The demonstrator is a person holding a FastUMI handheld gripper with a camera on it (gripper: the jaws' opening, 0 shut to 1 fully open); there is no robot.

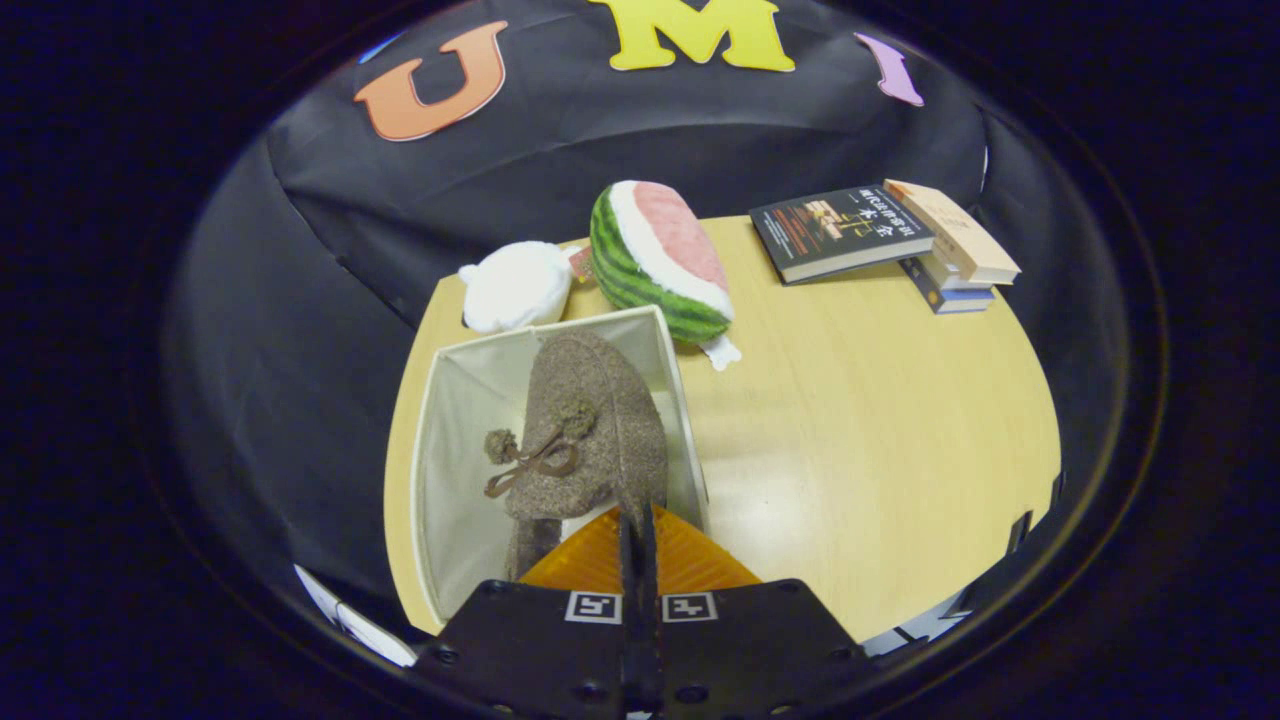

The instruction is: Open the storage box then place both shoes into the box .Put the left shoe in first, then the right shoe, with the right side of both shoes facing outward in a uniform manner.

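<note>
Your gripper has its 2 fingers drawn together, clenched on the edge of the brown felt shoe just ahead of them. The shoe is speckled grey-brown, with a rounded toe pointing away from you and a darker brown cord bow with pompom ends on its upper. It hangs inside the open white fabric storage box, close to the box's right wall. Beyond the box, touching its far rim, lie a white plush toy and a plush watermelon slice. Well apart, at the far right of the pale wooden table, rests a stack of 3 books. To the right of the box you have a wide, bare stretch of tabletop; to the left, the box sits near the table's edge.
</note>
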